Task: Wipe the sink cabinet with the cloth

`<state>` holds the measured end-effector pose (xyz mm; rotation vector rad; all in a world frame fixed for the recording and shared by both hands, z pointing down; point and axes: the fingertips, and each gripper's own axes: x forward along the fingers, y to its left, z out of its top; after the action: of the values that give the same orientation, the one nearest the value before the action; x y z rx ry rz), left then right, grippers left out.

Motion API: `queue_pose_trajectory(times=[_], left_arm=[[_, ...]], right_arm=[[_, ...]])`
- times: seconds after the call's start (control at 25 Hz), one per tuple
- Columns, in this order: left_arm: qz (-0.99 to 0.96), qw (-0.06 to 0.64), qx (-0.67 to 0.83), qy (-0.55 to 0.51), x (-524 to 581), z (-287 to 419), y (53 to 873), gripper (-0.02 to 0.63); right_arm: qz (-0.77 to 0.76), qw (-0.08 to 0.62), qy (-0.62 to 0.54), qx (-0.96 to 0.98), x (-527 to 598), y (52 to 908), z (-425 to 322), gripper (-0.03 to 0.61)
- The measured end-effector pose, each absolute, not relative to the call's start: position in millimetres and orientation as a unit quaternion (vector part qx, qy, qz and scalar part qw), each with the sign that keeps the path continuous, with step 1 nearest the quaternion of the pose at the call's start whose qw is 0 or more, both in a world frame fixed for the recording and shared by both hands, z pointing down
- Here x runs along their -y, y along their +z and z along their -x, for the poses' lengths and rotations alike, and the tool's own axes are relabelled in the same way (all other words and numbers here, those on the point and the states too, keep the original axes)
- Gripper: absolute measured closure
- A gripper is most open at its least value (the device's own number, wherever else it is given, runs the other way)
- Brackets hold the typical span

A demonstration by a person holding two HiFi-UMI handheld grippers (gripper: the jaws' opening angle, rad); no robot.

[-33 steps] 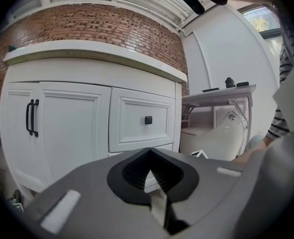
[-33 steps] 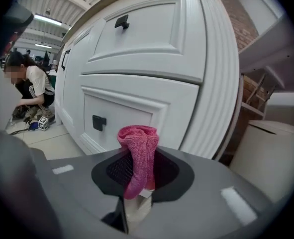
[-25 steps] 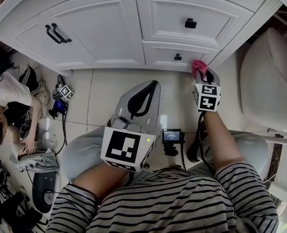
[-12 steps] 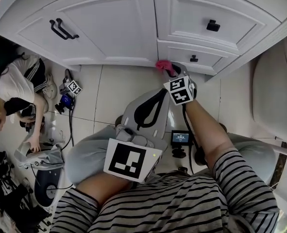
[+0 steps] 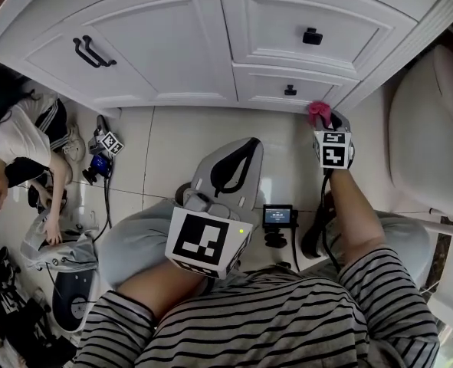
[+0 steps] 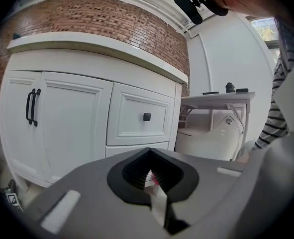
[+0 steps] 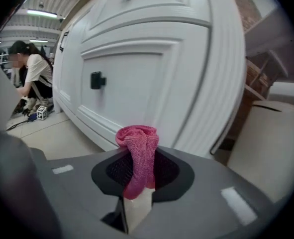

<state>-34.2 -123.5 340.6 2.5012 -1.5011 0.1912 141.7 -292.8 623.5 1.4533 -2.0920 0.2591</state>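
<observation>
Overhead, the pink cloth (image 5: 318,113) sits at the sink cabinet (image 5: 211,44) base, right of centre. Left gripper view: left hand-held gripper (image 6: 154,195) closed, empty. Right gripper view: right hand-held gripper (image 7: 137,185) pinches the soft, light cloth mid-bunch; grip deep.

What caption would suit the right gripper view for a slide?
Right gripper clamps a pink cloth close to the white cabinet base.

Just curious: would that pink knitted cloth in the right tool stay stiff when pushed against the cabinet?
Probably not: the pink knitted cloth bunches in soft folds above the right tool, so it likely squashes. It looks light; its coarse knit should drag rather than slip.
</observation>
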Motion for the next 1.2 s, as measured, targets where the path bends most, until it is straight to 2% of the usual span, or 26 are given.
queue_pose_trajectory(times=[0.16, 0.32, 0.44, 0.6, 0.72, 0.88, 1.08, 1.2], left_arm=[[-0.852, 0.075, 0.512, 0.078, 123.8, 30.7, 340.8, 0.614], [-0.844, 0.048, 0.527, 0.085, 129.1, 37.7, 337.9, 0.614], [-0.837, 0.026, 0.539, 0.090, 133.3, 41.7, 331.3, 0.614], [-0.829, -0.004, 0.552, 0.088, 127.9, 48.7, 318.4, 0.614], [-0.820, -0.017, 0.566, 0.081, 117.9, 59.8, 307.3, 0.614], [-0.810, -0.017, 0.582, 0.069, 106.6, 70.6, 296.4, 0.614], [-0.809, 0.017, 0.583, 0.065, 93.6, 73.4, 314.5, 0.614], [-0.814, 0.005, 0.575, 0.086, 92.3, 68.1, 327.5, 0.614]], right_arm=[[-0.602, 0.298, 0.128, 0.730, 291.7, 618.7, -204.8, 0.491], [-0.595, 0.268, 0.133, 0.746, 280.2, 568.3, -200.5, 0.491], [-0.584, 0.209, 0.115, 0.776, 274.9, 488.1, -191.7, 0.491], [-0.565, 0.099, 0.101, 0.813, 231.5, 369.6, -178.2, 0.491], [-0.539, 0.038, 0.082, 0.838, 178.7, 322.3, -163.8, 0.491], [-0.525, 0.008, 0.082, 0.847, 132.0, 323.3, -154.9, 0.491], [-0.536, 0.015, 0.073, 0.841, 126.7, 338.2, -153.5, 0.491], [-0.538, 0.012, 0.072, 0.840, 126.2, 339.4, -154.1, 0.491]])
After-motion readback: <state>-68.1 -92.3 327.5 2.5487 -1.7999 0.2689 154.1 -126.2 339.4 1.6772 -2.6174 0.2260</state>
